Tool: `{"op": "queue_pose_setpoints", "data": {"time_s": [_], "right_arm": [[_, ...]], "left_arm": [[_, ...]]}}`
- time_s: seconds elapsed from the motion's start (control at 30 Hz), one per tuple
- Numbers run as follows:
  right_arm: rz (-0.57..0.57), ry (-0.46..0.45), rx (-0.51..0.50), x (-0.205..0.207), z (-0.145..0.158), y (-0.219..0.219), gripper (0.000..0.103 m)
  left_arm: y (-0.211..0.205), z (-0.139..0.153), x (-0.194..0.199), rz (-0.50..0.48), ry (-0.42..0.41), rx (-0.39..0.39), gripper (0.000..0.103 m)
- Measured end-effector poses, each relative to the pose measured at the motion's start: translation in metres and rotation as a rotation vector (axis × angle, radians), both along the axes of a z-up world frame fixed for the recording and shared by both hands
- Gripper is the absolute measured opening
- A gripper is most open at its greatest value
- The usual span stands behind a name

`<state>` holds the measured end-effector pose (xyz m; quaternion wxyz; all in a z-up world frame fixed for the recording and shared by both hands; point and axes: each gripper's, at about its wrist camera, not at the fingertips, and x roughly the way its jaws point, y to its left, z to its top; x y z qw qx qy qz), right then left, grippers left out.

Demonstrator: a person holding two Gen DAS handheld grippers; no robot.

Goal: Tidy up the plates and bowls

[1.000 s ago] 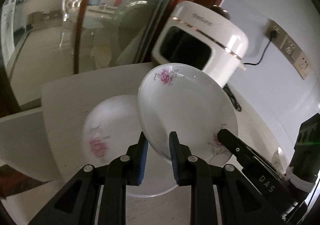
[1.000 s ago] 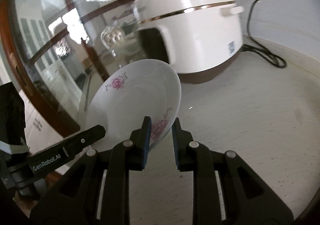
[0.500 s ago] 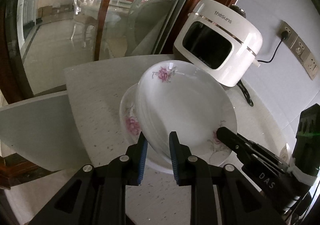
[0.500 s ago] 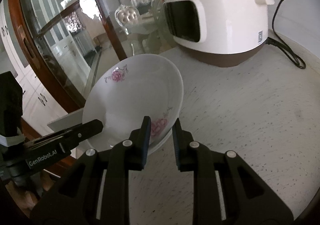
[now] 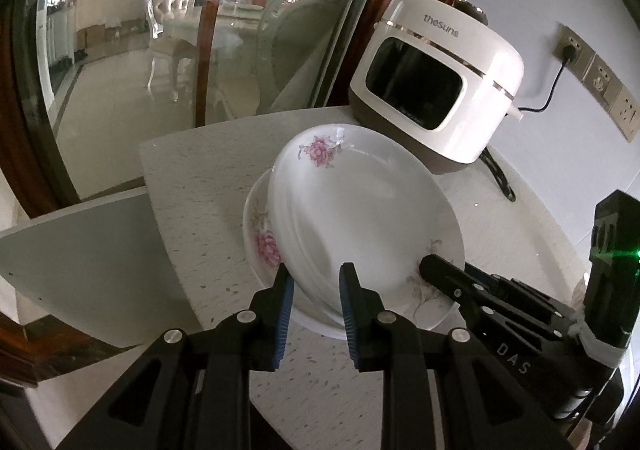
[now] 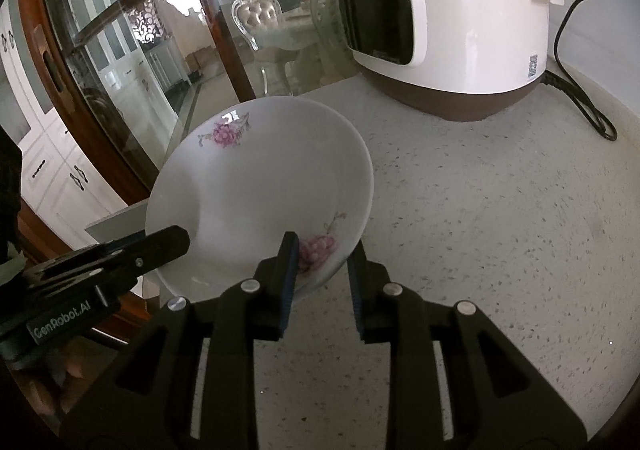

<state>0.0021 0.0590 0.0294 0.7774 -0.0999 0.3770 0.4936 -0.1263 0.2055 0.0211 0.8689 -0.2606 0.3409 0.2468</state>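
Since the earlier frames, both grippers have carried the upper plate (image 5: 360,217) lower and closer to the lower plate (image 5: 260,246), which lies on the speckled countertop (image 5: 200,189). Left gripper (image 5: 316,286): jaws clamped on the near rim of the upper plate, which tilts up and away from them. Right gripper (image 6: 322,262): jaws clamped on the same plate's rim beside a pink flower motif; its finger appears right of the left jaws in the left wrist view. Lower plate: partly covered, showing just ahead and left of the left jaws; whether the two plates touch cannot be told. Beyond the plates, ahead and right of both jaws, stands a white rice cooker (image 5: 440,89), its cord (image 6: 580,97) trailing on the counter.
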Motion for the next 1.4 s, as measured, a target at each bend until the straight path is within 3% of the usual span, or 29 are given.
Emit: {"op": "queue_pose_setpoints", "data": {"time_s": [0.27,0.53,0.73,0.83,0.97,1.03,1.13,1.23,1.4], "right_arm": [[0.011,-0.018,-0.013,-0.002,-0.003,0.006,0.028],[0.016,-0.048,-0.01,-0.004,-0.003,0.005,0.033],[0.025,-0.107,-0.043,-0.011,-0.007,0.009,0.035],[0.023,-0.1,-0.039,-0.009,-0.007,0.008,0.036],[0.013,-0.11,-0.052,-0.009,-0.008,0.01,0.054],[0.005,-0.114,-0.056,-0.008,-0.008,0.01,0.059],[0.003,-0.104,-0.055,-0.007,-0.008,0.01,0.059],[0.006,-0.105,-0.055,-0.008,-0.005,0.011,0.042],[-0.054,-0.121,-0.049,0.0,-0.007,0.006,0.042]], "left_arm": [[-0.007,0.0,0.001,0.009,0.044,0.06,0.028],[-0.012,-0.002,0.002,0.033,0.09,0.125,0.043],[-0.007,-0.004,-0.002,0.053,0.089,0.113,0.049],[0.006,-0.008,-0.009,0.074,0.061,0.056,0.057],[0.024,-0.017,-0.02,0.076,-0.003,-0.094,0.056],[0.027,-0.021,-0.021,0.052,-0.036,-0.142,0.038],[0.029,-0.023,-0.018,0.047,-0.052,-0.163,0.036],[0.035,-0.026,-0.01,0.049,-0.048,-0.177,0.032],[0.037,-0.026,0.01,0.029,-0.059,-0.178,0.031]]}}
